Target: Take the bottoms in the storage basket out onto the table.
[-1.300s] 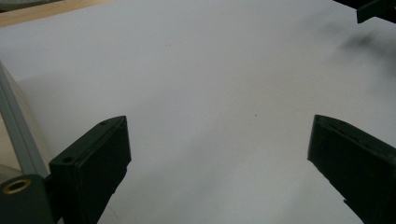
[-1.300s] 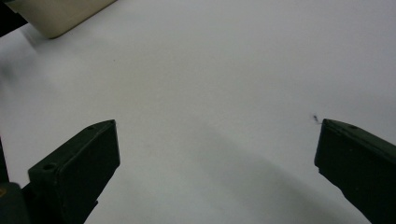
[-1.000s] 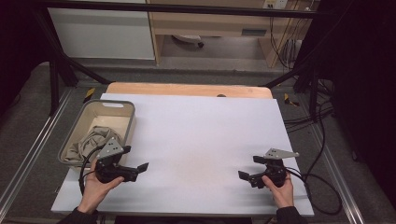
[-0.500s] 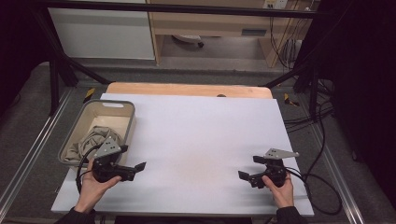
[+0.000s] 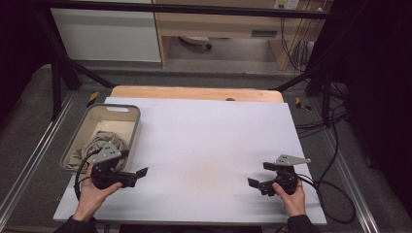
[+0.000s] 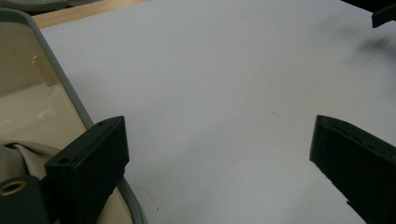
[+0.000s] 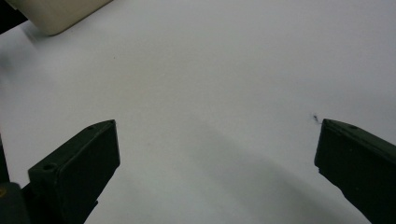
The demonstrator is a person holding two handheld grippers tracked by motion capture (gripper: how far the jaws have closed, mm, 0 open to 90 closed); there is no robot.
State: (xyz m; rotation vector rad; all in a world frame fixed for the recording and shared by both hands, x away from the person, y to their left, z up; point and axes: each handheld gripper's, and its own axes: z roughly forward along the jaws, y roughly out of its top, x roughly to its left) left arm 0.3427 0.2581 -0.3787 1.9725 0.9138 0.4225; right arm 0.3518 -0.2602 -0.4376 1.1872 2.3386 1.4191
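Currently both grippers rest low over the near edge of the flat white tabletop (image 5: 209,145), each held in one hand. The left gripper (image 5: 138,175) sits at the near left, just beside the near right corner of the grey rectangular plastic bin (image 5: 137,116); its black fingers (image 6: 88,163) stand wide apart with nothing between them. The right gripper (image 5: 253,184) sits at the near right, well apart from the bin, fingers (image 7: 77,170) likewise spread wide and empty.

The thing in hand appears to be the crumpled beige cloth (image 5: 99,143), which lies inside the bin at its near end, bunched in soft folds. To take it well, lift the left gripper over the rounded grey rim, tilt the fingers down into the bin, and close on a raised fold rather than a flat area. Keep the fingers wide until they straddle the fold. Avoid catching the rim.

Materials: the cloth looks soft, matt and limp, and will likely drape when lifted. The bin is rigid, smooth-walled, cream inside, with rounded corners and a handle slot at the far end. Beyond the white surface, a light wooden board (image 5: 194,92) edges the far side.
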